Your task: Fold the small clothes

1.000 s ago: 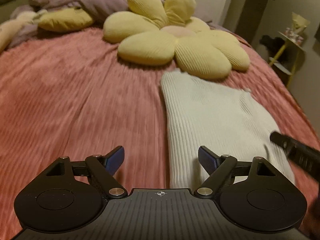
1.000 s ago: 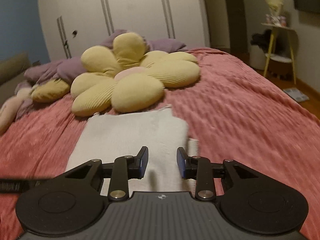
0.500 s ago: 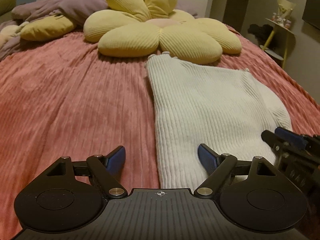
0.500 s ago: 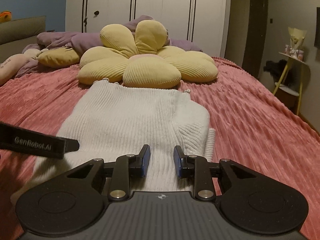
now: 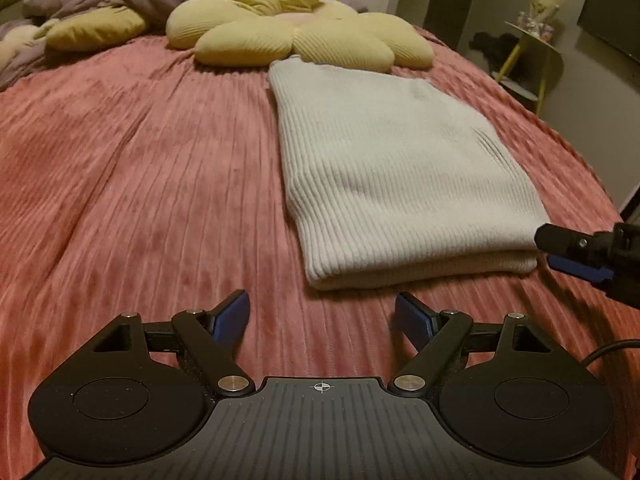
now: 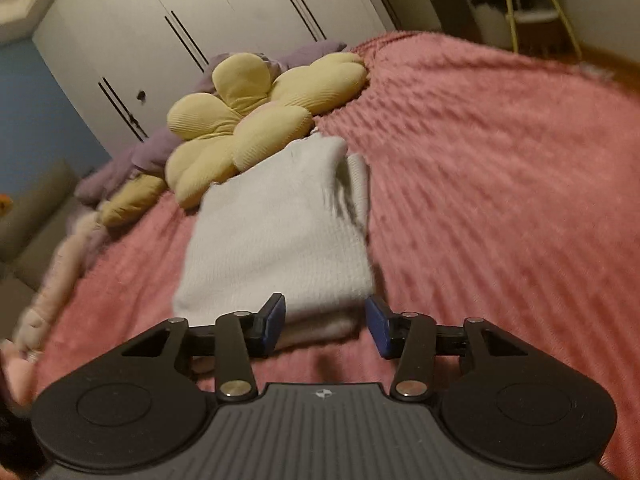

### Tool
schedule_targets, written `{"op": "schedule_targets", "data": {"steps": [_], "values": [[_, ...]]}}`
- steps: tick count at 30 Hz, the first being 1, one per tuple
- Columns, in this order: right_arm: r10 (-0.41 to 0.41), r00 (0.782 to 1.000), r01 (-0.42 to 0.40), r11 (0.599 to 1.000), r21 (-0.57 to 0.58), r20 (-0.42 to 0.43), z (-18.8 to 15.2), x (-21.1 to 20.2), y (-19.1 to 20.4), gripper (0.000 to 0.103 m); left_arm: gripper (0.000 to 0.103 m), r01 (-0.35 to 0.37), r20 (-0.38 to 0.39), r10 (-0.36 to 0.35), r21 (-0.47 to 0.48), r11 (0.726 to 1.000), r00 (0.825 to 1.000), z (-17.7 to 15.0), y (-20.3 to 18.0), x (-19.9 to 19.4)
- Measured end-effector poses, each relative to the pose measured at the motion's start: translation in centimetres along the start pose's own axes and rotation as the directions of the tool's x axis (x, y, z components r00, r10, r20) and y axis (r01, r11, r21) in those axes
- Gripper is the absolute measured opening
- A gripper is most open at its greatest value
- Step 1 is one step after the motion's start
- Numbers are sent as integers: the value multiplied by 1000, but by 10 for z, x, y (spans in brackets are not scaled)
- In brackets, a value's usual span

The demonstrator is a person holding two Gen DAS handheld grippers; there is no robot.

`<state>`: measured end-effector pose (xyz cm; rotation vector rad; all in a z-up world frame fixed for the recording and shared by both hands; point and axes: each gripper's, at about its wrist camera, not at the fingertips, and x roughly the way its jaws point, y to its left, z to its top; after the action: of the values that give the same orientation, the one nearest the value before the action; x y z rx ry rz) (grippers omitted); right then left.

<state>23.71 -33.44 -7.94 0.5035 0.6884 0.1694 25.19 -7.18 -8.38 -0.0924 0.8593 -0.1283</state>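
On the bedspread (image 5: pixel 140 184), a folded sweater (image 5: pixel 392 176) lies flat.

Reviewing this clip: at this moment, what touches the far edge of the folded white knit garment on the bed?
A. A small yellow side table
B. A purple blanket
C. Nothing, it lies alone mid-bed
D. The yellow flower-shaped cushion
D: in the left wrist view the far edge of the folded white knit garment meets the petals of the yellow flower-shaped cushion on the pink bedspread.
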Motion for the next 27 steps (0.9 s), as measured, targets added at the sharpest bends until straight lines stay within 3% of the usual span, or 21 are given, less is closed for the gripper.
{"op": "schedule_targets", "data": {"steps": [3, 8, 14, 19, 21, 25, 27], "values": [[0, 1000, 1, 998, 55, -25, 6, 7, -6, 36, 84, 6, -6, -6, -38, 999, 1000, 7, 2, 0], [103, 995, -95, 958, 271, -17, 8, 11, -25, 35, 78, 13, -19, -16, -119, 993, 1000, 19, 9, 3], [251, 968, -220, 866, 448, -11, 3, 22, -30, 36, 79, -3, -31, -1, -130, 992, 1000, 22, 8, 4], [197, 978, -150, 891, 428, -67, -1, 43, -19, 31, 79, -31, -63, 25, -102, 994, 998, 21, 7, 6], [147, 985, -104, 920, 378, -88, -1, 47, -13, 9, 79, -39, -67, 33, -102, 994, 997, 21, 9, 5], [50, 996, -35, 977, 209, -69, 0, 36, 6, 7, 79, -48, -67, 40, -113, 992, 997, 22, 12, 2], [59, 998, -51, 983, 177, -37, -1, 24, 12, 6, 79, -58, -61, 51, -107, 993, 997, 22, 13, -1]]}}
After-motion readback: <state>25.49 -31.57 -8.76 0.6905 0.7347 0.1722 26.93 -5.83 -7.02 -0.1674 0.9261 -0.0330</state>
